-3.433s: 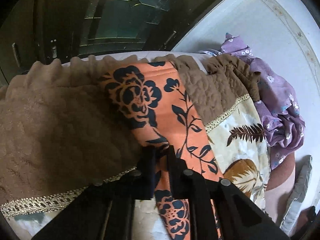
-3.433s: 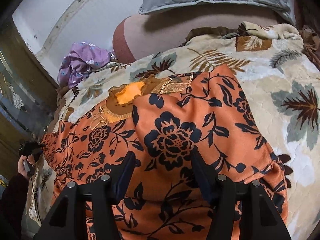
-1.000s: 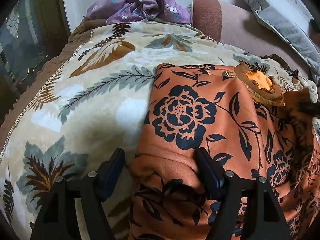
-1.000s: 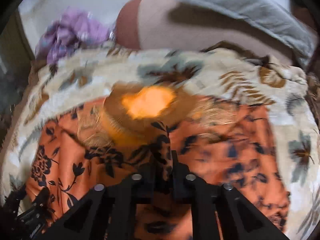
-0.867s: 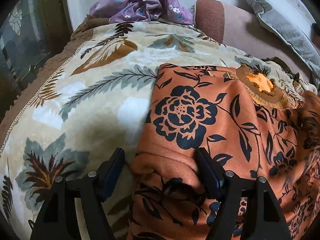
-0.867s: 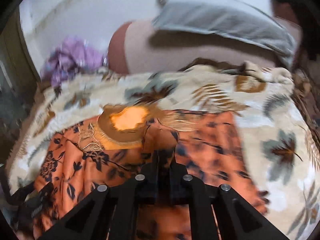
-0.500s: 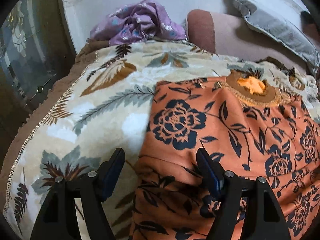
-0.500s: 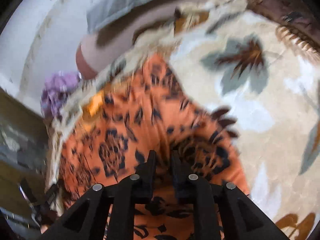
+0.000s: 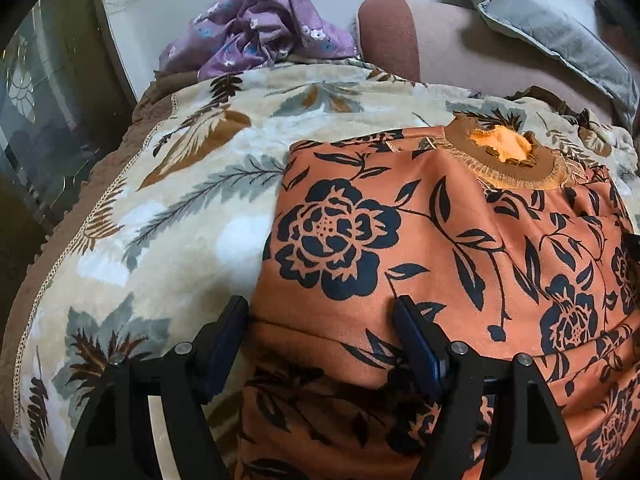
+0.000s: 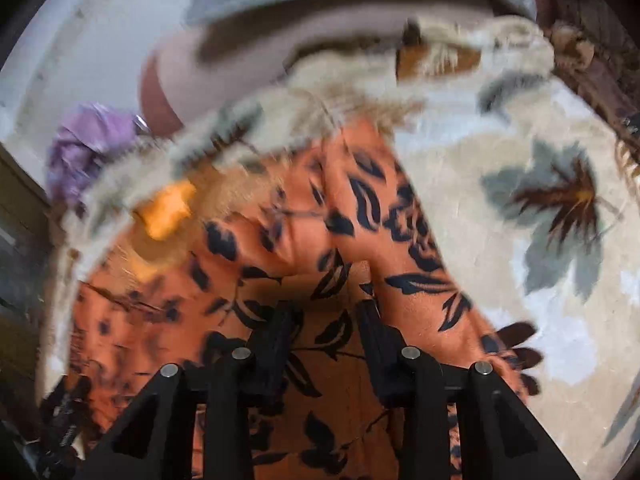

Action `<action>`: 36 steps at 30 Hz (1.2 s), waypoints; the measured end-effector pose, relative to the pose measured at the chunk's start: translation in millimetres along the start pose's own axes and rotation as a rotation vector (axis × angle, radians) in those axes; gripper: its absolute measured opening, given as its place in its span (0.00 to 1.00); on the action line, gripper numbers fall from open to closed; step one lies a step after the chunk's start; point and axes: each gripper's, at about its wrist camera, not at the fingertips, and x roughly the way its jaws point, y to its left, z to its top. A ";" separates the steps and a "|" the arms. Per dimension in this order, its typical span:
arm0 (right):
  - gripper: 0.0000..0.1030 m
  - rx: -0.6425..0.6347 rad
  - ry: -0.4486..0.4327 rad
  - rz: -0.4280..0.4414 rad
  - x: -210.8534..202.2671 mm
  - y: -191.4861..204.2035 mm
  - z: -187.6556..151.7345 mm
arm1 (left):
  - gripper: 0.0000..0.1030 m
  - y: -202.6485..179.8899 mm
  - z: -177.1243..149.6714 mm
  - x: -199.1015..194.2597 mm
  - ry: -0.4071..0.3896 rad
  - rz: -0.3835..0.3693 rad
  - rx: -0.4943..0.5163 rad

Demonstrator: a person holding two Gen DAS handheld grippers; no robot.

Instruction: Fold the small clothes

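The orange black-flowered fabric garment [image 9: 440, 264] lies flat on the leaf-patterned cream blanket [image 9: 168, 200], collar away. The left gripper [image 9: 320, 316] sits spread over its near-left folded edge; the right gripper [image 10: 326, 320] is opening, cloth between its jaws unpinched.

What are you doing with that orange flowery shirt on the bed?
A person is folding the orange flowered top on a leaf-print blanket, using two hand-held grippers. The left gripper hangs open over a folded edge of the top. The right gripper is opening its jaws, with the cloth lying below them. A crumpled purple garment waits at the far end.
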 end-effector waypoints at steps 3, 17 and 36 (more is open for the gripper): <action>0.38 -0.015 0.011 -0.014 -8.4 6.5 4.1 | 0.73 0.4 0.0 -1.4 -0.004 -0.004 0.001; 0.39 -0.099 0.038 0.080 -2.5 33.0 -30.2 | 0.73 1.6 4.1 -8.4 -0.046 -0.027 -0.024; 0.54 -0.145 -0.026 0.121 -12.3 102.3 -13.9 | 0.73 13.3 10.4 -9.3 -0.050 -0.069 -0.073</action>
